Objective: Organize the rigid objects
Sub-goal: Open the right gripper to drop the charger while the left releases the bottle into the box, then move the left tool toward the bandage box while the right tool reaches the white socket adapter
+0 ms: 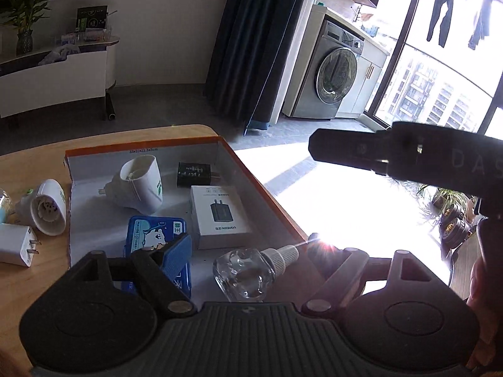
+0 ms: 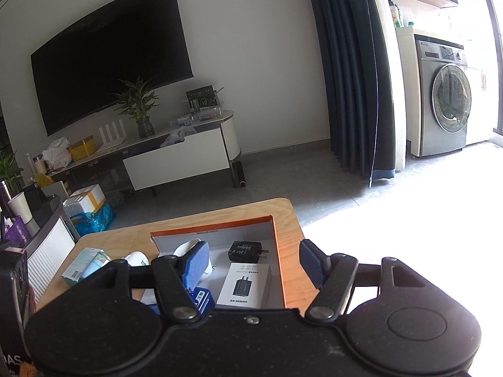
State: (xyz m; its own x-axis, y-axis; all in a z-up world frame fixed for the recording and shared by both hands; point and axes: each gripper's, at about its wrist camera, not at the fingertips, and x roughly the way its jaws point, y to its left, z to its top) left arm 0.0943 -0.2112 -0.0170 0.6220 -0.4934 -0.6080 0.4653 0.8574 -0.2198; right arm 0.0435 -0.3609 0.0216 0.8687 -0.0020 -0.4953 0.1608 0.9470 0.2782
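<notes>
Nearest in the left wrist view, the left gripper hangs spread wide over the orange-rimmed box, a clear dropper bottle lying loose between its fingers. Only this view shows that bottle, plus a white charger and a white plug-in device out on the desk. Beyond lie the blue tin, white charger carton, black adapter and another white device. The right wrist view shows the right gripper spread and empty above the same box, and alone shows a pale green carton on the desk.
</notes>
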